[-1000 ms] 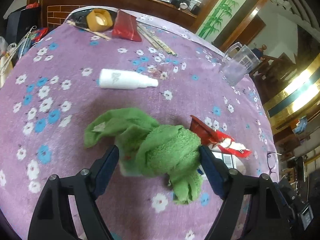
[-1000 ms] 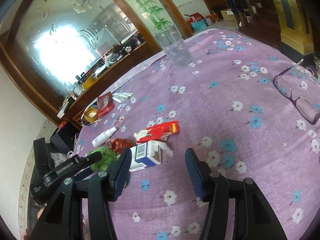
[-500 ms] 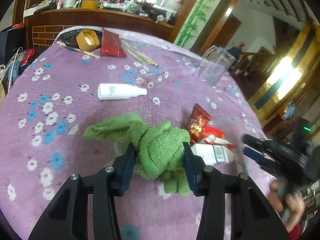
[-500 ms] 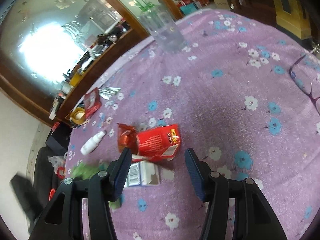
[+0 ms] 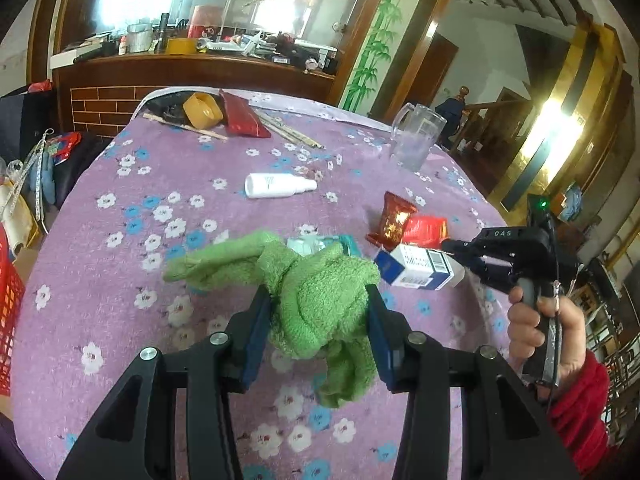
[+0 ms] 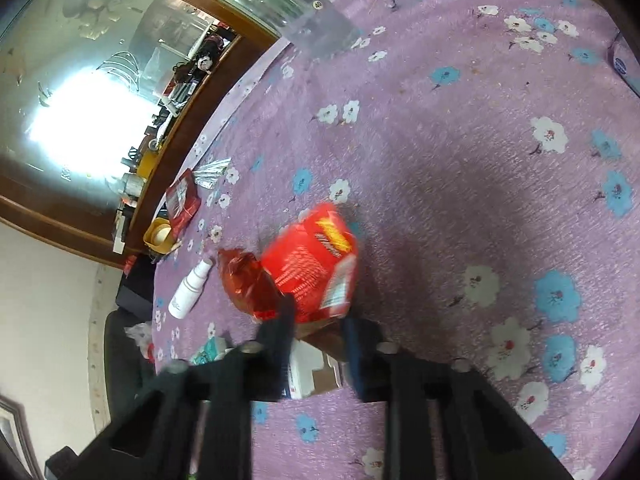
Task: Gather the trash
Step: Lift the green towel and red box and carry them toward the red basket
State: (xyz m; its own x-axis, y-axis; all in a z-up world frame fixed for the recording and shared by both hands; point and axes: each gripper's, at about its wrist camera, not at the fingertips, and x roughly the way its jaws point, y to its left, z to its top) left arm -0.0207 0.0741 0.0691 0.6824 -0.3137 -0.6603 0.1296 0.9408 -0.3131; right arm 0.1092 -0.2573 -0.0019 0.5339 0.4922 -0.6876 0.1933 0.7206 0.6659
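Note:
My left gripper (image 5: 318,320) is shut on a green towel (image 5: 312,280) and holds it above the purple flowered tablecloth (image 5: 132,216). Under where it lay, a teal and white wrapper (image 5: 320,245) shows. The right gripper (image 6: 318,326) is narrowed around the near edge of a red packet (image 6: 316,264); it also shows in the left wrist view (image 5: 460,250), with its fingertips at the trash pile. A crumpled red foil wrapper (image 5: 394,222) and a blue and white box (image 5: 416,266) lie there too. Whether the right gripper grips the red packet is unclear.
A white spray bottle (image 5: 276,185) lies mid-table. A glass mug (image 5: 416,140) stands at the far right. A yellow tape roll (image 5: 202,110), a red pouch (image 5: 244,120) and chopsticks (image 5: 288,130) lie at the far edge. A red crate (image 5: 10,312) stands at the left.
My left gripper closed on the green towel and lifted it, uncovering a teal wrapper. The right gripper moved in to the red packet and its jaws narrowed.

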